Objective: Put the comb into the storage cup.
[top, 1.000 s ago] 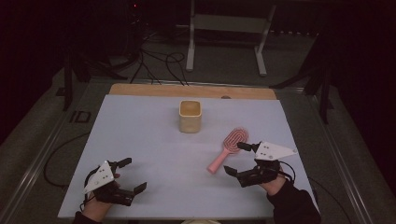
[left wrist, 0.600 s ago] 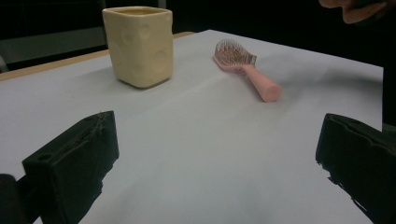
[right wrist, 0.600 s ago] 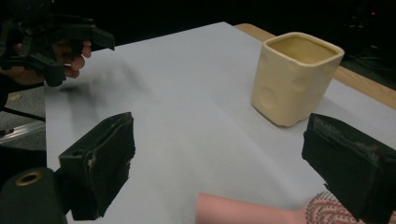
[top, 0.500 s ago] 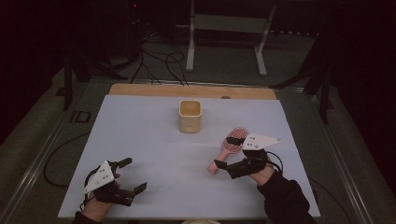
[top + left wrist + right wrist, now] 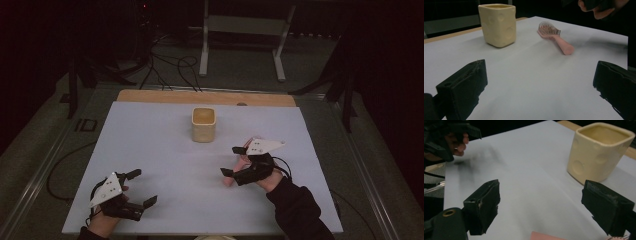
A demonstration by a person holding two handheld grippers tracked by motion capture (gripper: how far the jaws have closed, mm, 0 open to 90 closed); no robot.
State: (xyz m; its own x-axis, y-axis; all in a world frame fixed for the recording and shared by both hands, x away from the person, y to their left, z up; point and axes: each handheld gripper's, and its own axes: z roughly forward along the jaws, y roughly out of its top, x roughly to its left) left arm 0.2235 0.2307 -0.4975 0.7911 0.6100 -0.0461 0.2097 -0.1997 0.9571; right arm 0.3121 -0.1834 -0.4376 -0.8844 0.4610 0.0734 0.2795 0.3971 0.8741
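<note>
Resting at the near left corner of the counter (image 5: pixel 150 130): left tongs (image 5: pixel 142 188), jaws spread wide with nothing between them, bare white surface ahead in the left gripper view.

Right tongs (image 5: pixel 234 161), near right of centre: jaws standing wide and having just been closing a little, poised above the pink hairbrush (image 5: pixel 554 37), one jaw on each side of it, pads not pressing on it. In the right gripper view the handle end (image 5: pixel 546 236) shows low between the jaws and a few bristles peek out at the bottom right corner.

Pink hairbrush: lies flat on the counter, right of centre, bristles up, handle pointing toward the person's side. In the high view the tongs cover most of it; only the handle tip shows.

Cream cup (image 5: pixel 203 124), beyond both tongs, mid-counter toward the far side: square-sided with rounded corners and shallow round dimples, standing upright, well apart from the brush. Its inside looks the same cream colour; contents cannot be told.

Wooden strip (image 5: pixel 150 96): along the far edge.
</note>
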